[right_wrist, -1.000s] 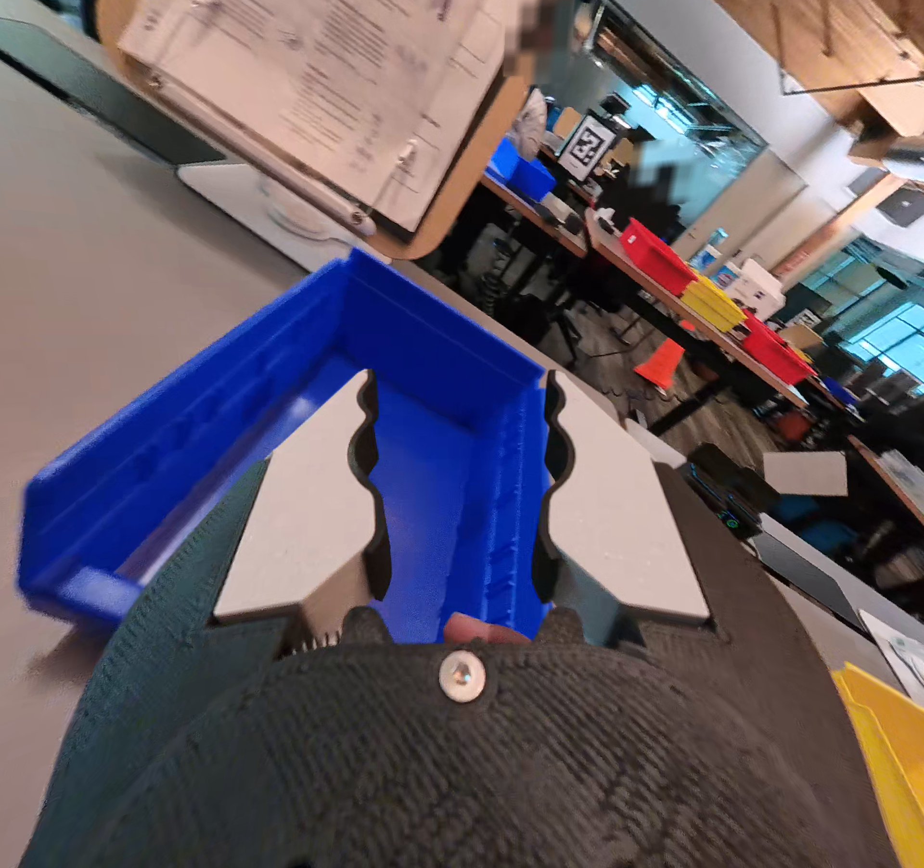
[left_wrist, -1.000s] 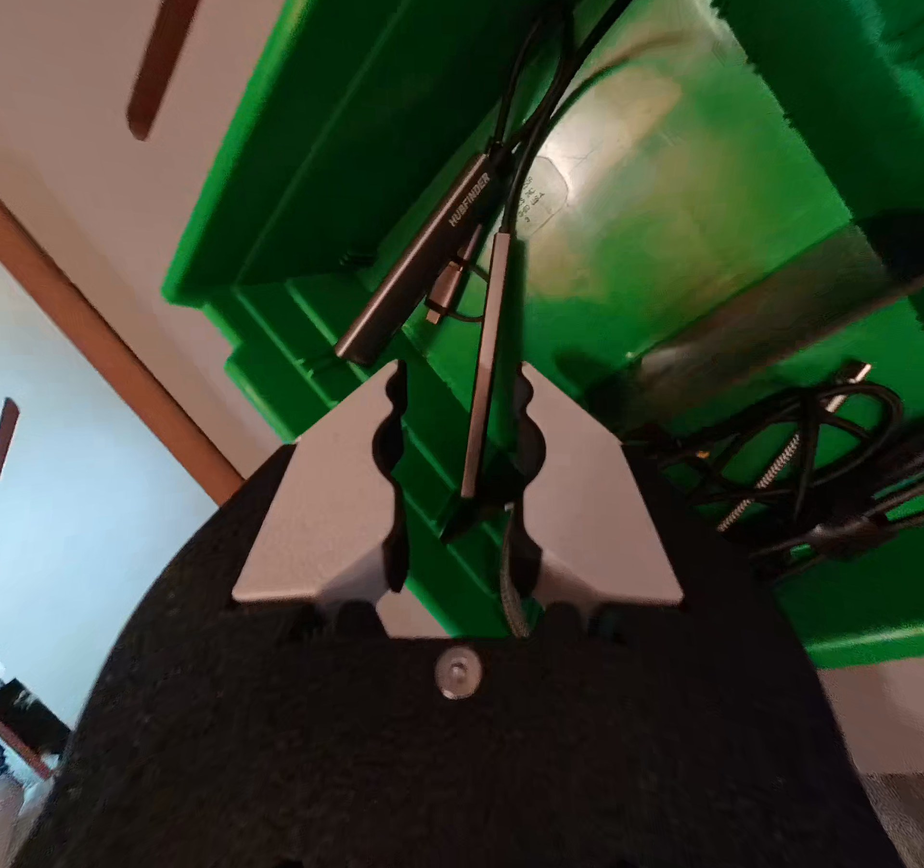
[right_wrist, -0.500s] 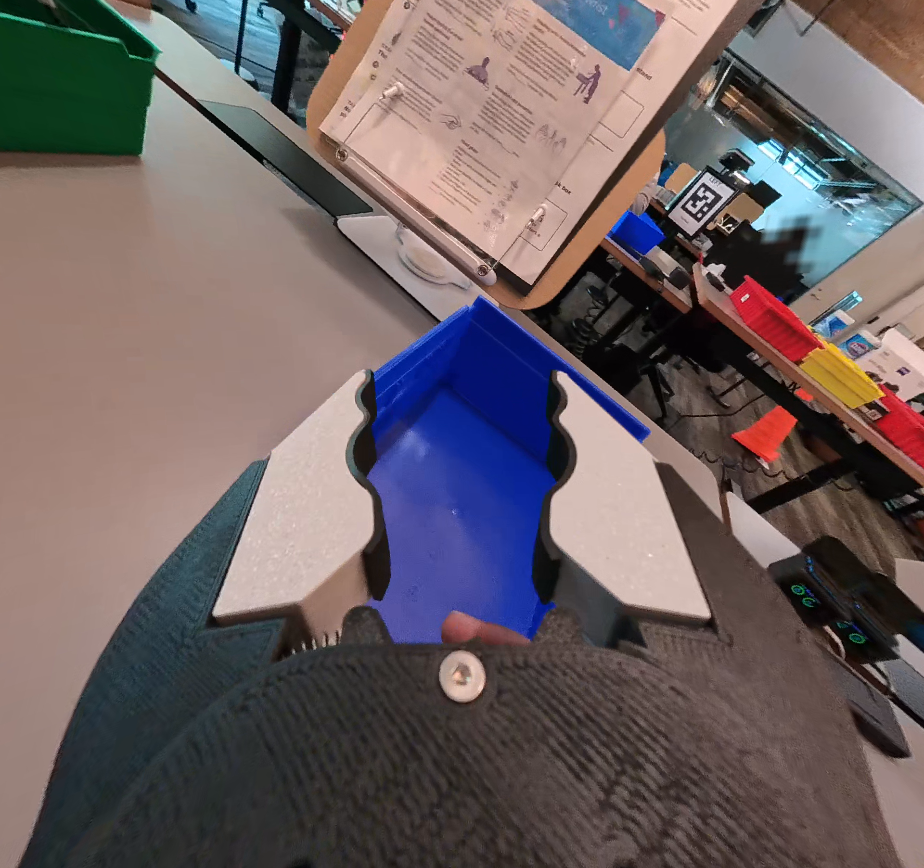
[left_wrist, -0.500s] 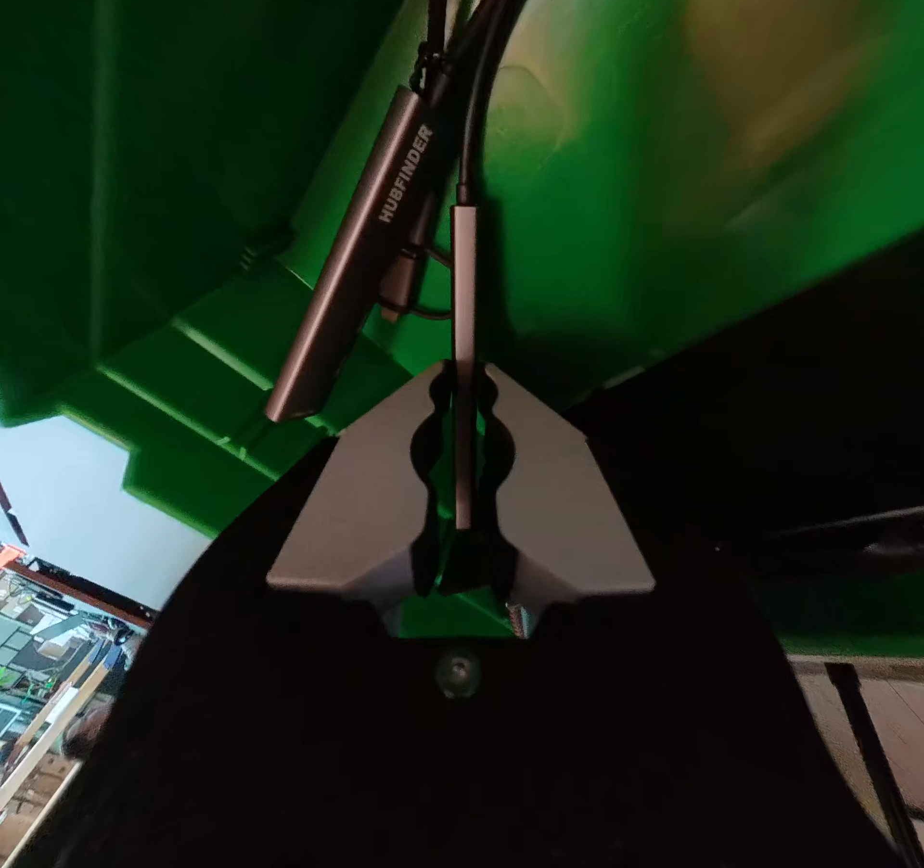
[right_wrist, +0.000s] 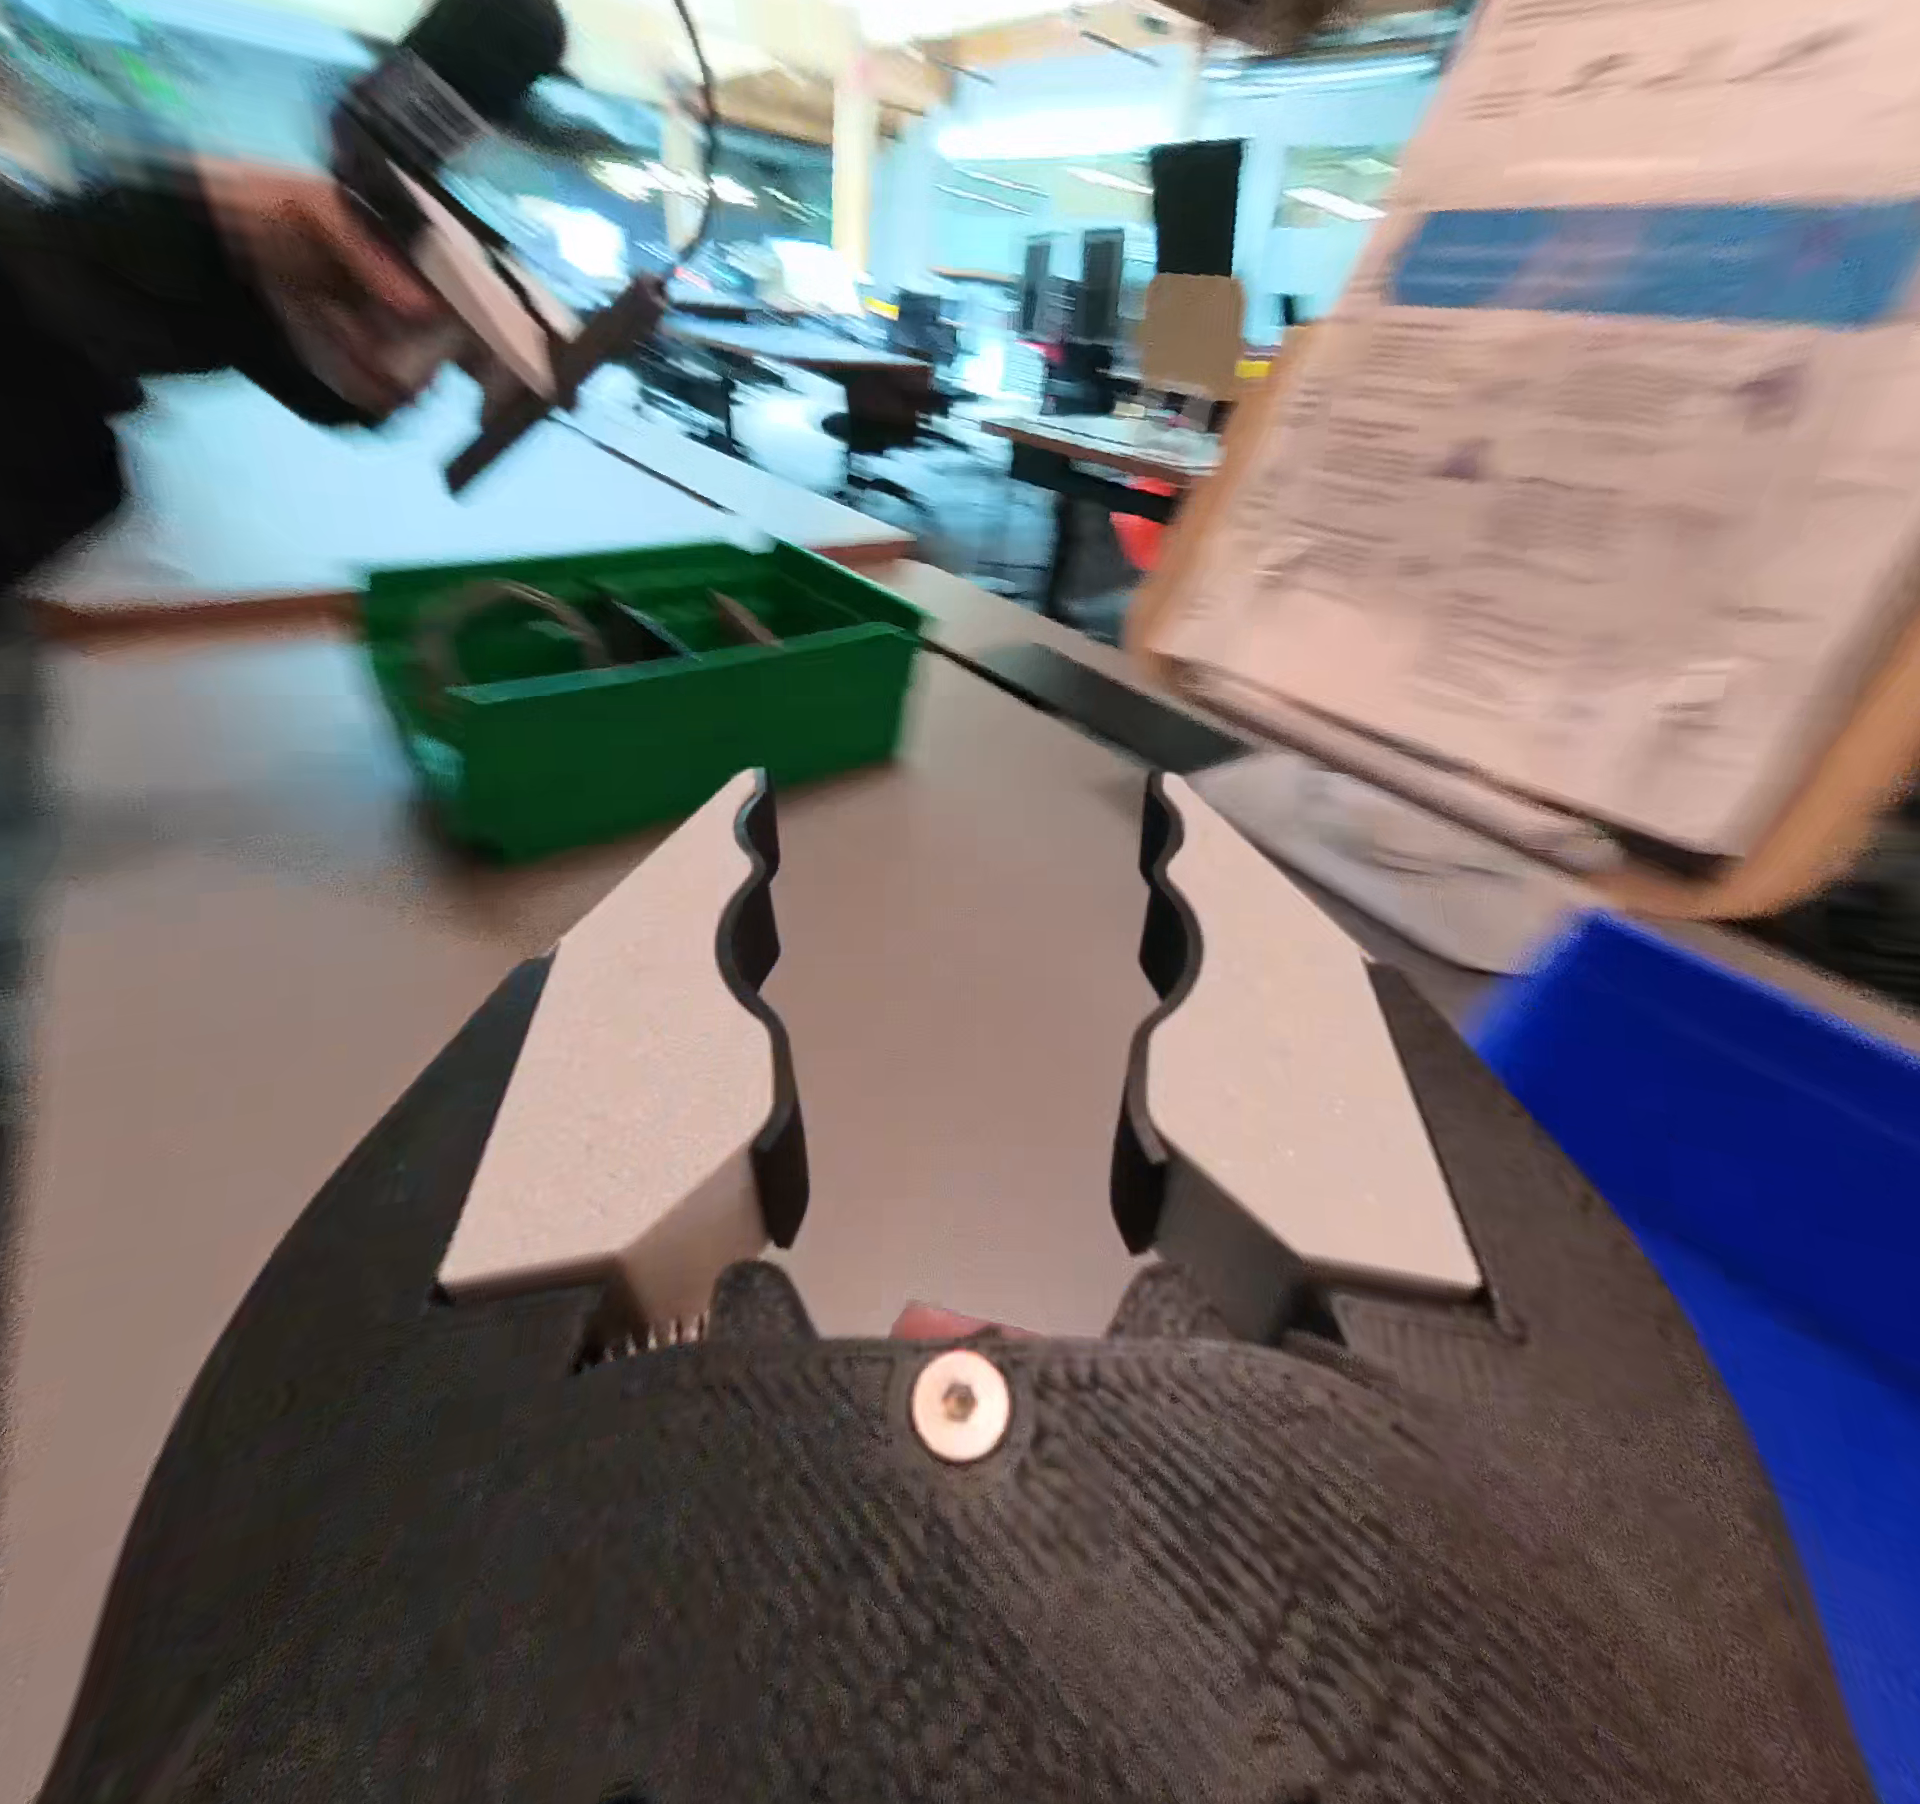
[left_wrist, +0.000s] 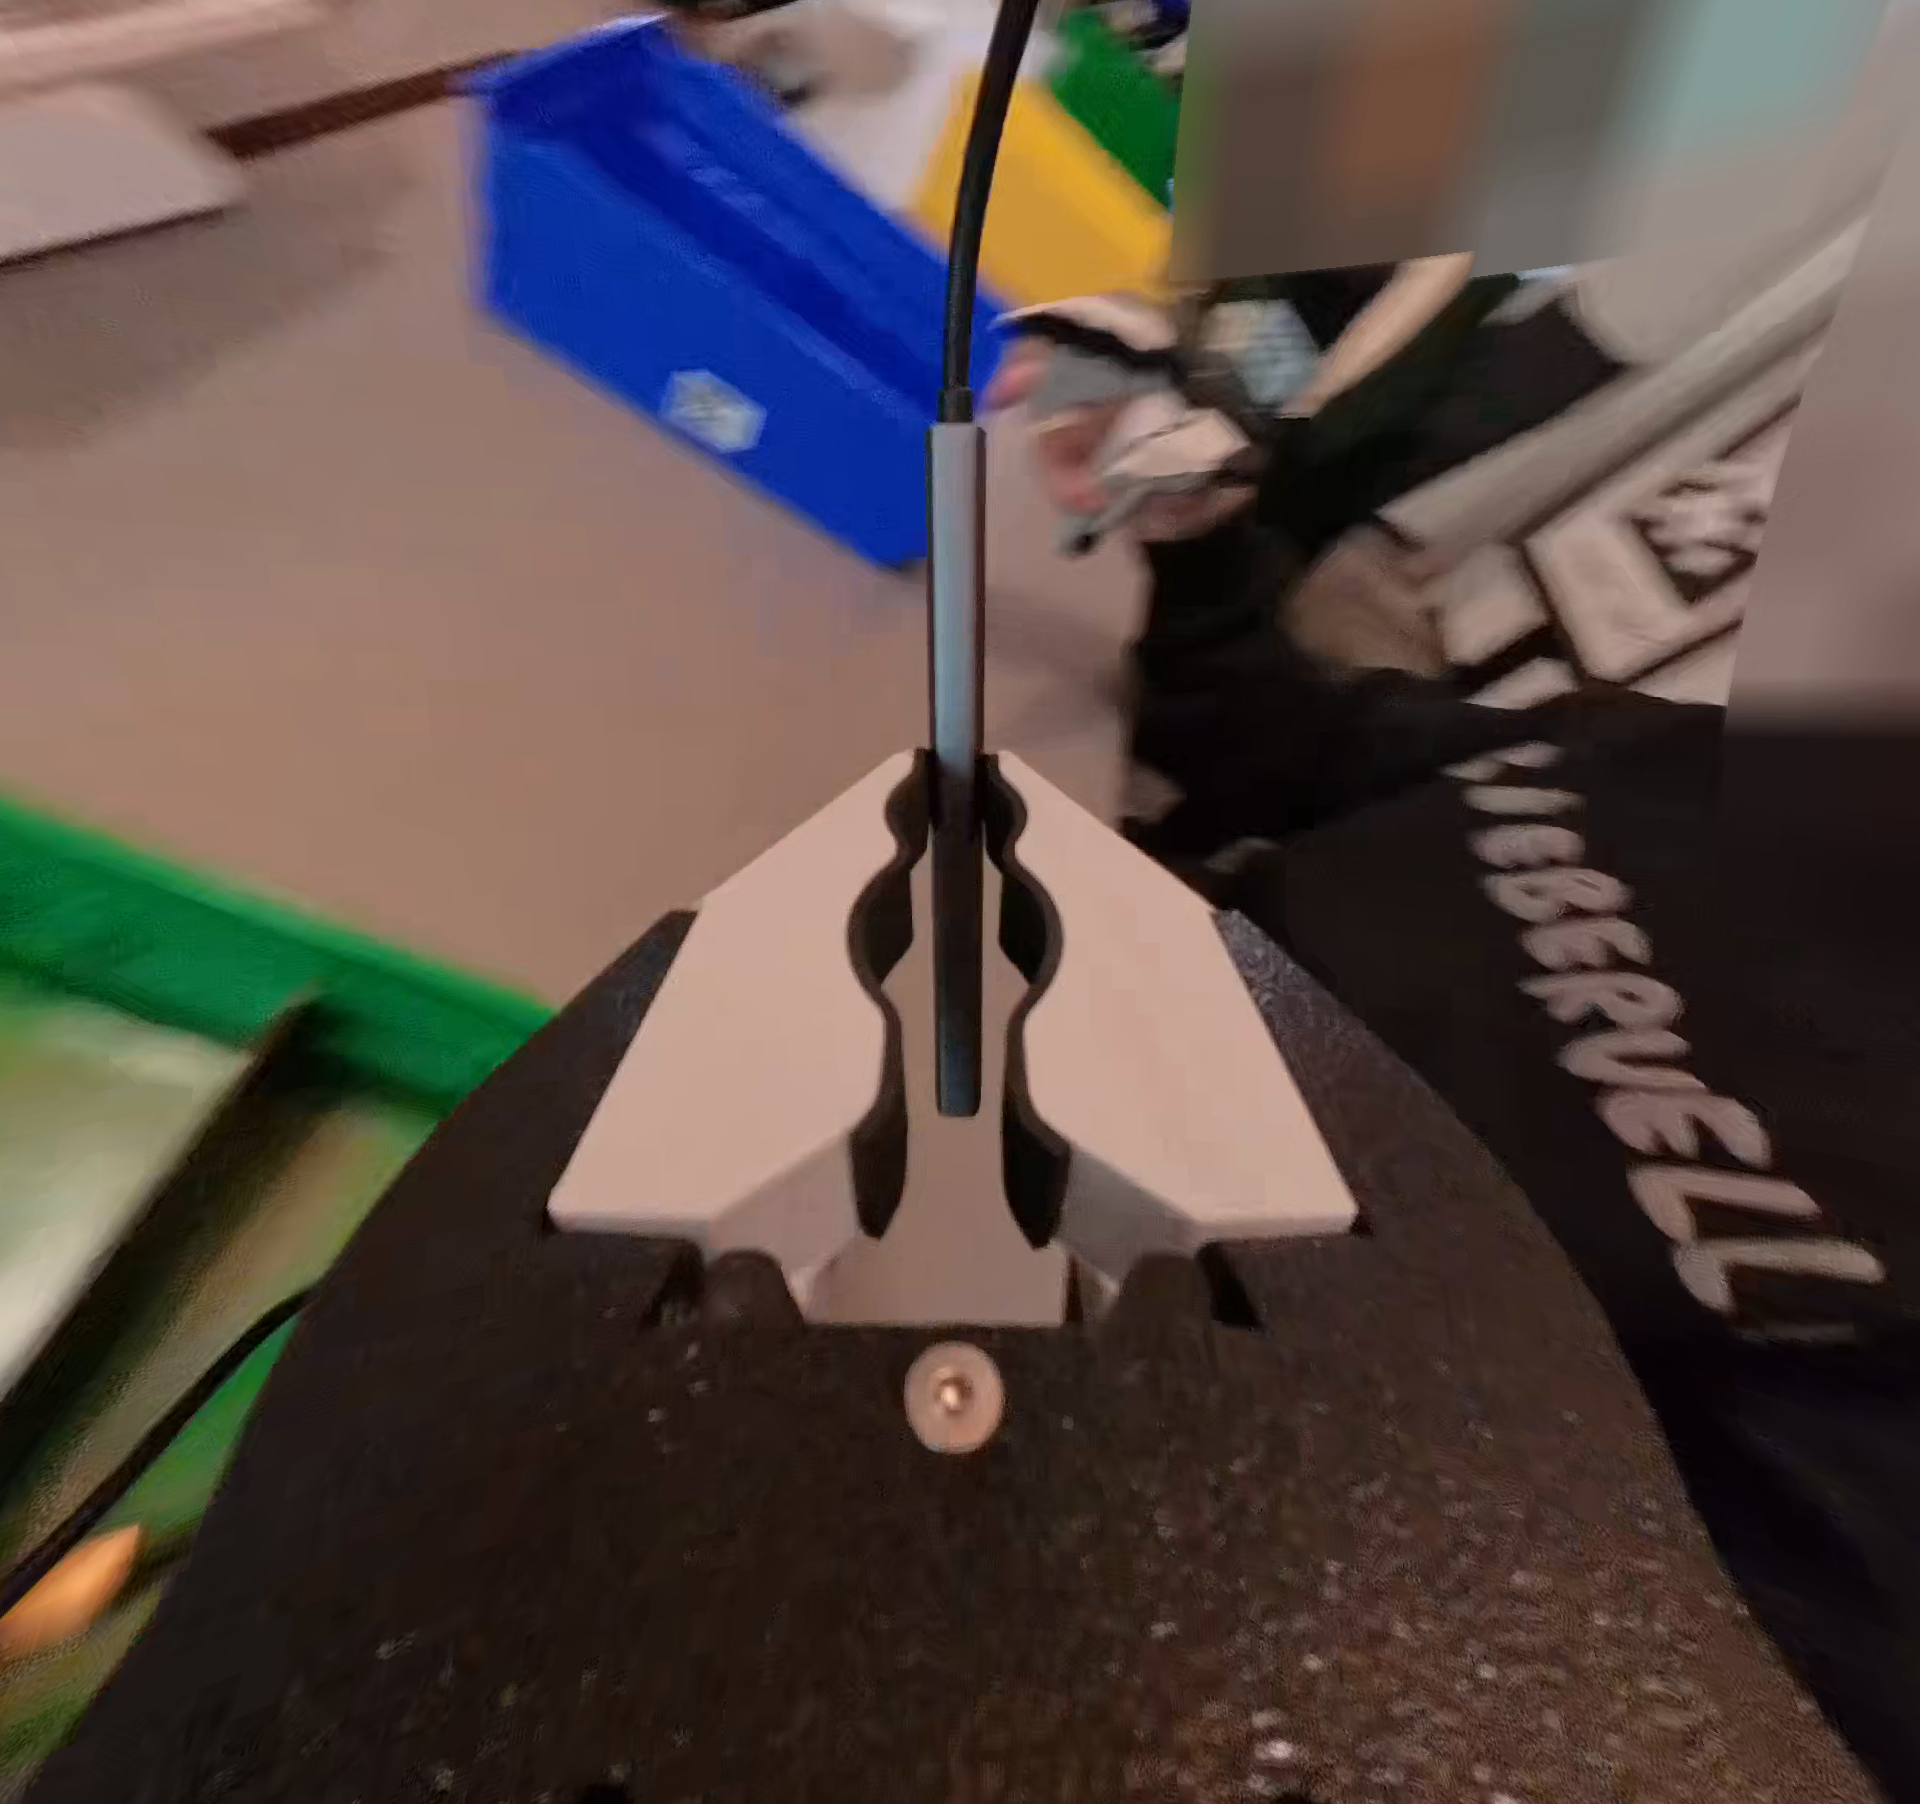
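My left gripper [left_wrist: 956,767] is shut on a slim grey hub [left_wrist: 956,632] with a black cable [left_wrist: 987,144] running up out of view. It holds the hub in the air above the table, past the green bin [left_wrist: 208,965] at lower left. A blue bin [left_wrist: 686,300] lies ahead. In the right wrist view the left gripper [right_wrist: 499,320] shows high at the left with the hub [right_wrist: 561,383] in it, above the green bin [right_wrist: 665,726]. My right gripper [right_wrist: 956,788] is open and empty over the bare table, with the blue bin [right_wrist: 1704,1183] at its right.
A yellow bin [left_wrist: 1049,185] stands behind the blue one. A person in a dark printed top [left_wrist: 1558,715] is at the right. A board with printed sheets [right_wrist: 1579,466] stands on a stand at the right. The green bin has dividers and cables inside.
My left gripper has lifted the grey hub out of the green bin and swung toward the blue bin. My right gripper has turned left, away from the blue bin, still open.
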Motion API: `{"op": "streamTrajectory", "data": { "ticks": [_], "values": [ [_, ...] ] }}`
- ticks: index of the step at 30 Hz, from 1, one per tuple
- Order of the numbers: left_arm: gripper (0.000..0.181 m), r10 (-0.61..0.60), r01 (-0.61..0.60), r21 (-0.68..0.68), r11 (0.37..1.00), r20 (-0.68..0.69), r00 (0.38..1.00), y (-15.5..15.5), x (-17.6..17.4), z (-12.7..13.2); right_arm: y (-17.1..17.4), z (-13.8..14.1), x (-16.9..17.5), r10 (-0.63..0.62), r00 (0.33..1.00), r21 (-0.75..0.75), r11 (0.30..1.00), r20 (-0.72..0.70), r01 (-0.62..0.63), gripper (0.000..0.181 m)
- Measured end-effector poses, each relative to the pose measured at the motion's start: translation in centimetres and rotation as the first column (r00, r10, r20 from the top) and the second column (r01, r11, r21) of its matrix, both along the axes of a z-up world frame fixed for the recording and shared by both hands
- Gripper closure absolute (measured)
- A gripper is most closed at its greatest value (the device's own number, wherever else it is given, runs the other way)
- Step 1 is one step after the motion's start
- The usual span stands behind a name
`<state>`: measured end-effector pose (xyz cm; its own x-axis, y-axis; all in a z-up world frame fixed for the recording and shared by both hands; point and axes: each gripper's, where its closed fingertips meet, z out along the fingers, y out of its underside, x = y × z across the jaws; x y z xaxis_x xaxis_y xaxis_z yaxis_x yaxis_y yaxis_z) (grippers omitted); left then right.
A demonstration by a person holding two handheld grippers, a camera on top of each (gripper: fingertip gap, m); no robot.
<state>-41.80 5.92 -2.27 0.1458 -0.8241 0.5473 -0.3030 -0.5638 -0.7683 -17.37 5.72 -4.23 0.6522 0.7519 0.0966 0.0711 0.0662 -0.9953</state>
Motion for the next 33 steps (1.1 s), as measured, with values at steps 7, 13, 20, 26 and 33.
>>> {"op": "streamTrajectory", "data": {
  "ticks": [7,13,20,26,33],
  "values": [
    [0.174,-0.333,0.391,-0.075,0.917,0.394,0.857,-9.9,7.2,-3.1,-6.7,-1.8,-12.1,0.422,0.843,-0.303,0.799,-0.332,-0.519,0.107],
    [0.174,-0.366,0.466,-0.191,0.864,0.396,0.842,-11.0,11.0,-7.3,-7.7,-3.7,-14.2,0.447,0.843,-0.34,0.775,-0.299,-0.532,0.125],
    [0.174,-0.349,0.426,-0.243,0.872,0.301,0.887,-10.0,12.6,-9.4,-7.4,-5.2,-13.4,0.483,0.795,-0.399,0.69,-0.367,-0.604,0.168],
    [0.164,-0.122,0.178,-0.231,0.957,0.238,0.964,-6.2,13.1,-10.6,-4.5,-5.5,-12.2,0.327,0.838,-0.467,0.714,-0.438,-0.522,0.172],
    [0.127,0.29,-0.27,0.53,0.804,0.047,0.956,-2.2,12.4,-11.7,-0.3,-3.0,-7.5,0.032,0.661,-0.43,0.735,-0.75,-0.524,0.174]
  ]
}}
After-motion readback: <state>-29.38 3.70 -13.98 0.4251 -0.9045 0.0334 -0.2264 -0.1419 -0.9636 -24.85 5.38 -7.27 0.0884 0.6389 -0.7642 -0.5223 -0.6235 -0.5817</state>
